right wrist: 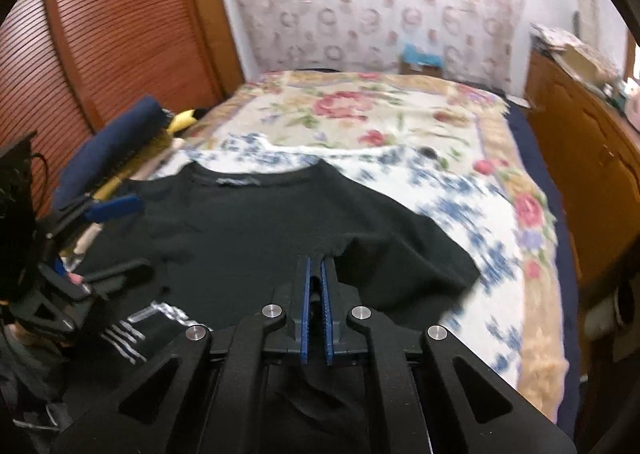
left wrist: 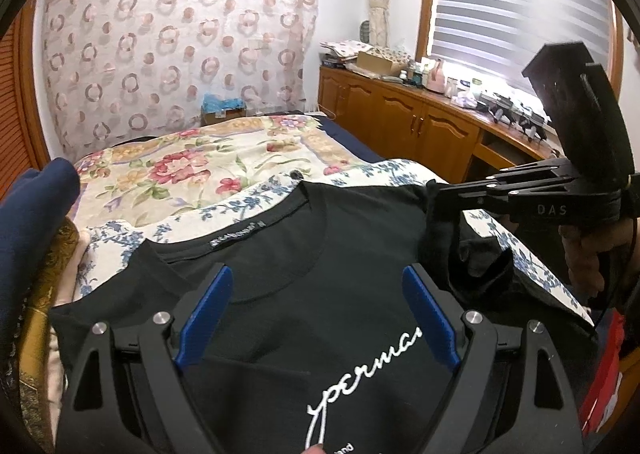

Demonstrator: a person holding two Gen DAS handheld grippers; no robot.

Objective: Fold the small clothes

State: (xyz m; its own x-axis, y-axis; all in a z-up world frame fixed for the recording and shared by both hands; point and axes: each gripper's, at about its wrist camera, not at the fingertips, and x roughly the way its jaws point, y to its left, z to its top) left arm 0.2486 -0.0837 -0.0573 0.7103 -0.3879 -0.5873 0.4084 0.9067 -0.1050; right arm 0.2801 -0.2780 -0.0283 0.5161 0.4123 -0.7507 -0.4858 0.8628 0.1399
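Observation:
A black T-shirt (left wrist: pixel 340 222) with white script lettering lies front up on the bed, collar pointing away from me. My left gripper (left wrist: pixel 318 272) hovers over its chest, blue pads spread wide with nothing between them. In the right wrist view it (right wrist: pixel 128 236) shows at the shirt's left edge. My right gripper (left wrist: pixel 434 190) comes in from the right, and the shirt's right sleeve is bunched and lifted at its tip. In its own view the right gripper (right wrist: pixel 316 260) has its blue pads pressed together on a fold of that sleeve, with the rest of the T-shirt (right wrist: pixel 248 230) spread beyond.
The bed cover (left wrist: pixel 192 170) is floral and stretches far beyond the shirt. A navy cloth (left wrist: pixel 36 206) lies bundled at the left. A wooden cabinet (left wrist: pixel 400 114) with clutter on top runs along the right wall. A louvred wooden door (right wrist: pixel 120 34) stands at the left.

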